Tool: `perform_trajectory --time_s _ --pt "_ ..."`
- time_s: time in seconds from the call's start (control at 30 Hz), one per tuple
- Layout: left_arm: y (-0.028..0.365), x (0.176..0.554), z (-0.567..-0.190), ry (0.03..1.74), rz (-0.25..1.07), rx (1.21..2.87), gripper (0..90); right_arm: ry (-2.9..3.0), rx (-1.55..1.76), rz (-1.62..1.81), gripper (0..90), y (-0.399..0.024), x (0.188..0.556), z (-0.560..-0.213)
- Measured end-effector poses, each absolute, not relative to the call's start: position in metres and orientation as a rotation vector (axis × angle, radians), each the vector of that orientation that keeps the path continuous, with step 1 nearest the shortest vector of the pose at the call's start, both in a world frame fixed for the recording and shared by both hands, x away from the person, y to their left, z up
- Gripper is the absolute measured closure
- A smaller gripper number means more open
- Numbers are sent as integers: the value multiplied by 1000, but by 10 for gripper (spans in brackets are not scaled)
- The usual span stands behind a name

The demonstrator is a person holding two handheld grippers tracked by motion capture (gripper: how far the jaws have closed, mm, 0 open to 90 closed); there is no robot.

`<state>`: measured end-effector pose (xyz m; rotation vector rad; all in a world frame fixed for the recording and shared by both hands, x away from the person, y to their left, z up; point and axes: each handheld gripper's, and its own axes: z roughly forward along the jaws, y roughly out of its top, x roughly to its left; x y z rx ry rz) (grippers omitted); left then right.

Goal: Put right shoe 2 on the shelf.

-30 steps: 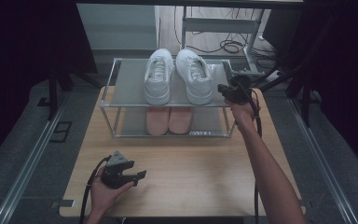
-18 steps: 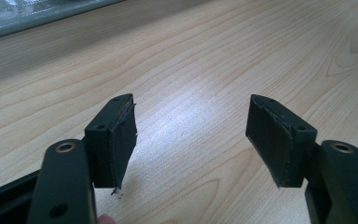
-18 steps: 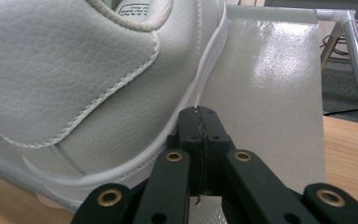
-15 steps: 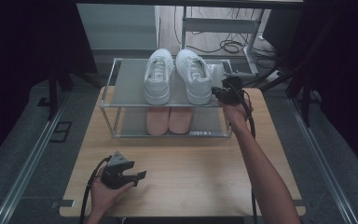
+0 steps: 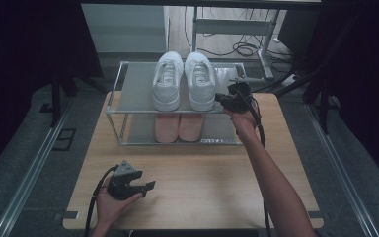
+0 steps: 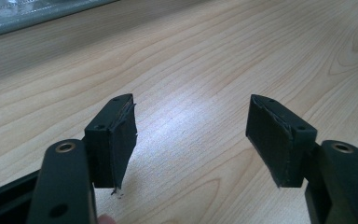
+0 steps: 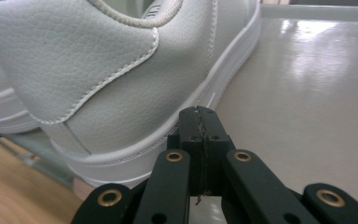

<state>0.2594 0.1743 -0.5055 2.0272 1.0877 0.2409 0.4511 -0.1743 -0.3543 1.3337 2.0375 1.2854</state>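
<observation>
Down at the near edge, the left gripper (image 5: 150,186) rests in the person's hand on the wooden table (image 5: 212,173), its two black ribbed pads standing wide apart with nothing but pale wood grain between them. Up at the rack, the right gripper (image 7: 200,114) has its jaws pressed flat together, empty, and the tips sit right up against the sole of the right white sneaker (image 7: 98,70), by its heel; touching or a hair short, I cannot tell. That shoe is pebbled white leather with neat stitched seams, a padded collar and a smooth, thick rubber sole. It stands on the top shelf (image 7: 307,79) of the metal rack (image 5: 116,106), a glossy grey sheet catching the light. Its twin, the left white sneaker (image 5: 167,81), stands just beside it, toes pointing away. Underneath, on the lower shelf, a pair of pink shoes (image 5: 178,127) sits side by side.
</observation>
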Motion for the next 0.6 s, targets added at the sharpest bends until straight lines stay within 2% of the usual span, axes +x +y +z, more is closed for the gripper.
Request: perform_trajectory --time_s 0.6 --pt "173 260 -506 1084 241 2034 336 2036 1307 1317 900 -161 446 -356"
